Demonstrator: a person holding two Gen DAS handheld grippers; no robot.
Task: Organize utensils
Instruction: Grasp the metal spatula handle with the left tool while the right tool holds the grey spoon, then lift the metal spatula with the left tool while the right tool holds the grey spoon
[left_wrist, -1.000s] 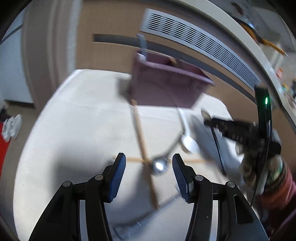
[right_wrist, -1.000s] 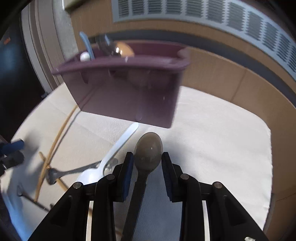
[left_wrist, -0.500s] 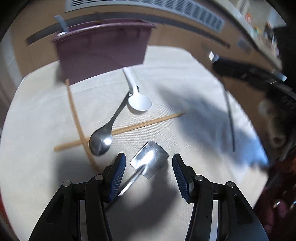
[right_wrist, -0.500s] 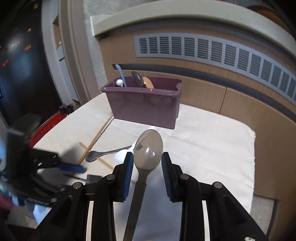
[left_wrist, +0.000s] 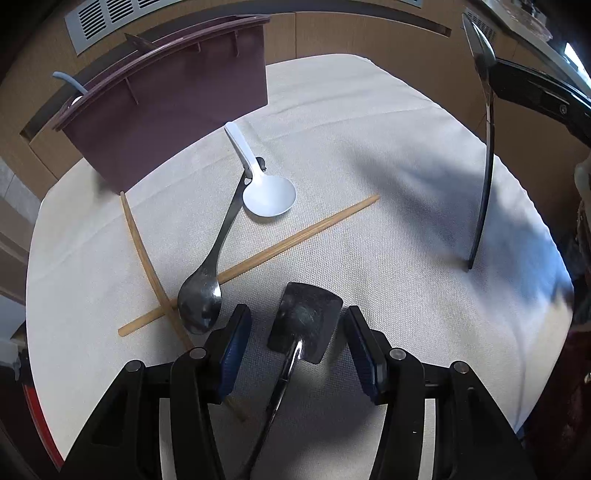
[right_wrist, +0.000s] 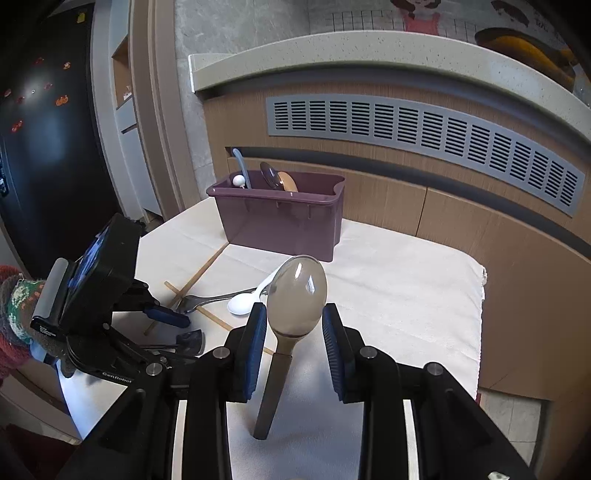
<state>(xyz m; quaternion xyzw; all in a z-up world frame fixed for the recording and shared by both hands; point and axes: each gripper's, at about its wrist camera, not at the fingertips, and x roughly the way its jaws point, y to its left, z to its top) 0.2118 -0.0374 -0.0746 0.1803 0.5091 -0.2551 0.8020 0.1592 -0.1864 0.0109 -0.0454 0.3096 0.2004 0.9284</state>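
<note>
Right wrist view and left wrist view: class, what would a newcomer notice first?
The dark spoon standing up between the right gripper pads, in front of the purple bin of utensils. Then the flat metal spatula between the left gripper jaws, beside crossed chopsticks on the cloth.

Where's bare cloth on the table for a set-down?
Free: the wide stretch right of the purple bin, out to the cloth's right edge. Crowded: in front of the bin, crossed chopsticks, metal spoon, white spoon, small spatula.
</note>
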